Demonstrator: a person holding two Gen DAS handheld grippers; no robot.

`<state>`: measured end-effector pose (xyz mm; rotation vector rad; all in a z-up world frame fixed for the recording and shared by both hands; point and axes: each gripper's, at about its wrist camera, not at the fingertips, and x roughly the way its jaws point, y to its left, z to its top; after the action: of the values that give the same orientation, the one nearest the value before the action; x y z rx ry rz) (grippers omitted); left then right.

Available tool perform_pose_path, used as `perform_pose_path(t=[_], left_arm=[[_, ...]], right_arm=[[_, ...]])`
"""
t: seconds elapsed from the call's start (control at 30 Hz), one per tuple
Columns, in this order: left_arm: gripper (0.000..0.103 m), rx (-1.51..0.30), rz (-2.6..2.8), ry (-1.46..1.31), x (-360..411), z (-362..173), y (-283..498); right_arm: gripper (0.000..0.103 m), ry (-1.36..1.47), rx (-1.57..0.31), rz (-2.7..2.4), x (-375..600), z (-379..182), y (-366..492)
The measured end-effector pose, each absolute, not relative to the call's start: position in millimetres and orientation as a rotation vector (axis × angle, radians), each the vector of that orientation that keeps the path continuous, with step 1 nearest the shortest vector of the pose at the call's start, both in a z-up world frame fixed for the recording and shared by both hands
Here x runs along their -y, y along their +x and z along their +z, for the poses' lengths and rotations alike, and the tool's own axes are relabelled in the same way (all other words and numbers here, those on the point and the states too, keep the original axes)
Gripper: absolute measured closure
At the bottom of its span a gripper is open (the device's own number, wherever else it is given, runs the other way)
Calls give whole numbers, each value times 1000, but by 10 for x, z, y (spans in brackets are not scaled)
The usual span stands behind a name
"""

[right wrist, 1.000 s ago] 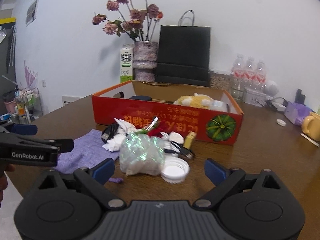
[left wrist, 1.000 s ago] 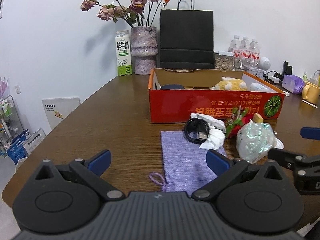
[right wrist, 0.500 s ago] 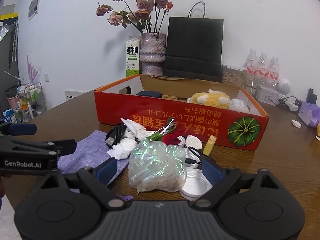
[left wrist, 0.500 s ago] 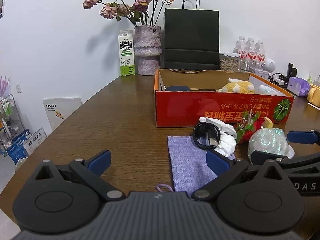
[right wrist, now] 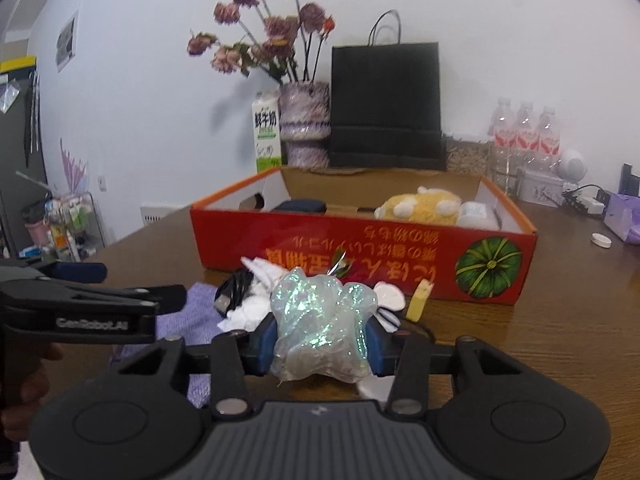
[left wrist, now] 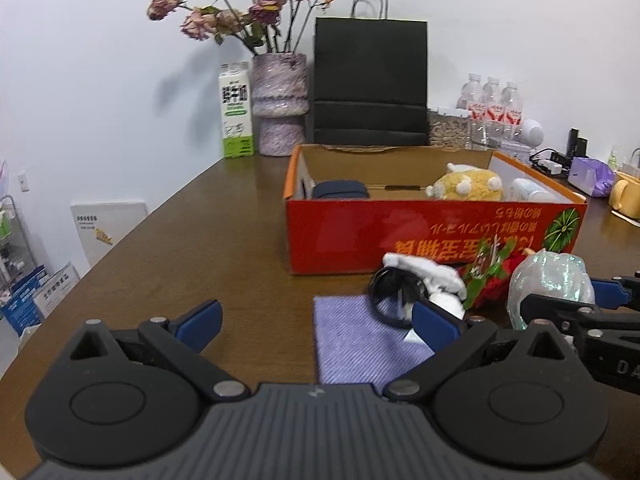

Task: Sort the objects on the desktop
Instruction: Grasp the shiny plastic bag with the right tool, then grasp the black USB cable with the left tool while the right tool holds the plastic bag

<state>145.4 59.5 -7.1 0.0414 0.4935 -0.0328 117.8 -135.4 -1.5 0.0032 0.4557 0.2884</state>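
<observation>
A crumpled iridescent plastic bag [right wrist: 320,316] lies on the brown table in front of the red cardboard box [right wrist: 320,248]. My right gripper [right wrist: 320,342] is closing on it, and both blue pads press its sides. The same bag [left wrist: 548,280] shows at the right of the left wrist view. My left gripper [left wrist: 318,320] stands open, with nothing between its fingers, over the table's near side by a purple cloth [left wrist: 360,344]. A black cable [left wrist: 388,292], white tissue [left wrist: 432,276] and a red and green item [left wrist: 492,276] lie beside the bag. A yellow plush [left wrist: 468,186] sits inside the box.
A vase of dried roses [left wrist: 280,120], a milk carton [left wrist: 236,116] and a black paper bag [left wrist: 370,80] stand behind the box. Water bottles [left wrist: 492,104], a purple box [left wrist: 588,176] and a yellow mug [left wrist: 626,200] are far right. White lids [right wrist: 390,296] lie near the bag.
The right gripper's jaws have come together onto the iridescent bag, which lay loose between them before. The left gripper has shifted left, so the pile now sits further right in its view.
</observation>
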Motion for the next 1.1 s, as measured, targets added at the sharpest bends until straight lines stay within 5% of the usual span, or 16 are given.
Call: perform_pose_path(t=[0.23, 0.4, 0.57, 0.8, 0.93, 1.1], left_arm=[[1, -506, -74, 56, -407, -61, 1678], [10, -544, -96, 55, -329, -94, 1859], [29, -600, -125, 22, -342, -167, 1987], [32, -641, -149, -15, -362, -213, 2086], [63, -662, -177, -33, -363, -228, 2109], [68, -652, -172, -31, -353, -219, 2073]], right_arm=[[60, 25, -421, 230, 1549, 53, 1188], [60, 43, -422, 196, 1691, 39, 1237], [60, 53, -429, 180, 1785, 24, 1277], [60, 56, -439, 182, 1818, 1, 1316], [60, 57, -443, 182, 1824, -5, 1317], [60, 58, -442, 180, 1825, -2, 1311]])
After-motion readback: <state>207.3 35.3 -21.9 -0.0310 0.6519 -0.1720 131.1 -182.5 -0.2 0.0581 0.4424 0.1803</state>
